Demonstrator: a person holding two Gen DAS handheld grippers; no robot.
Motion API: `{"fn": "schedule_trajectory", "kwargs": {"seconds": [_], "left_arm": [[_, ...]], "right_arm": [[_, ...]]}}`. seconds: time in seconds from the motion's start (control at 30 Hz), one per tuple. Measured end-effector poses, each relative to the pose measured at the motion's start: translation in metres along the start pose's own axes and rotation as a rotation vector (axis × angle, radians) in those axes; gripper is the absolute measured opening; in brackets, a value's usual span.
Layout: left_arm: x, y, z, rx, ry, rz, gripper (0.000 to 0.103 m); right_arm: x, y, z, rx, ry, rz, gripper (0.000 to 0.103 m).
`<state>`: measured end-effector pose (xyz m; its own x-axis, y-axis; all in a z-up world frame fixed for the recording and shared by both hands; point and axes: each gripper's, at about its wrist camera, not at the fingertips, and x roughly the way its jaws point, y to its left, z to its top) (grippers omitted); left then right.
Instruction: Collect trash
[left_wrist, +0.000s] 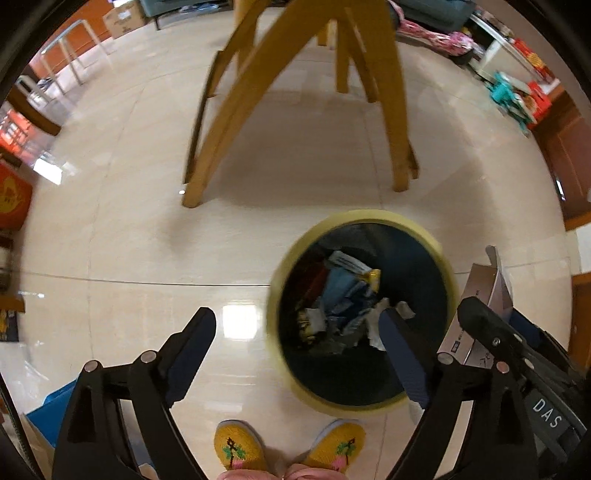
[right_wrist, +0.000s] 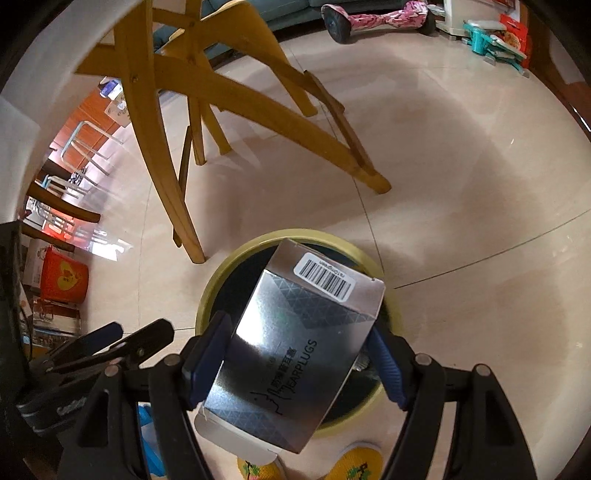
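Left tool (left_wrist: 299, 330): we see its two dark blue fingers spread wide with nothing between them, hovering above the tiled floor (left_wrist: 122, 236); the right finger overlaps the bin's opening in the left wrist view.

Slippers (left_wrist: 240, 448): a pair in yellow knit with a palm-tree pattern, at the bottom edge of our view, just below the bin.

Desk legs (left_wrist: 229, 122): yellow wooden legs splay out across the floor beyond the bin, casting a soft shadow.

Trash bin (left_wrist: 360, 406): round, with a pale yellow rim and a dark liner, standing on the floor near the feet; we make out crumpled wrappers and paper (left_wrist: 343, 295) piled inside.

Right tool (right_wrist: 295, 365): clamped on the silver box, one blue finger pressing each long side.

Silver box (right_wrist: 295, 347): a shiny carton printed "EARPLUGS", with a barcode sticker on its far end and an end flap open near the camera; we find it held tilted in the air directly over the bin's mouth, not yet inside.

Background: a pink hoverboard (right_wrist: 373, 18) and a teal stool (right_wrist: 487, 37) lie far off by the wall.
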<state>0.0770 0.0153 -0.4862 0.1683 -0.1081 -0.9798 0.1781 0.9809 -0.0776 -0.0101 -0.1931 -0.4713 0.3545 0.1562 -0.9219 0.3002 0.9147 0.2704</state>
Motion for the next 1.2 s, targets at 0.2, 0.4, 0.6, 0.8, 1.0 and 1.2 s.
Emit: {"fn": "schedule_trajectory", "kwargs": {"seconds": [0.2, 0.4, 0.6, 0.8, 1.0, 1.2], "left_arm": [[0.005, 0.024, -0.004, -0.053, -0.023, 0.054, 0.096], [0.002, 0.037, -0.005, -0.095, -0.031, 0.049, 0.097], [-0.015, 0.041, -0.004, -0.11, -0.061, 0.046, 0.097], [-0.042, 0.039, -0.001, -0.117, -0.084, 0.046, 0.097], [-0.082, 0.032, 0.007, -0.111, -0.101, 0.03, 0.097], [-0.132, 0.025, 0.016, -0.113, -0.121, 0.022, 0.097]], "right_arm": [[0.015, 0.008, 0.005, -0.03, 0.026, 0.003, 0.082], [0.008, 0.015, 0.009, -0.074, -0.022, 0.004, 0.088], [0.0, 0.02, 0.009, -0.058, -0.044, 0.017, 0.088], [-0.026, 0.029, 0.013, -0.045, -0.073, 0.024, 0.088], [-0.062, 0.034, 0.027, -0.035, -0.097, 0.029, 0.088], [-0.116, 0.044, 0.046, -0.031, -0.126, 0.04, 0.088]]}}
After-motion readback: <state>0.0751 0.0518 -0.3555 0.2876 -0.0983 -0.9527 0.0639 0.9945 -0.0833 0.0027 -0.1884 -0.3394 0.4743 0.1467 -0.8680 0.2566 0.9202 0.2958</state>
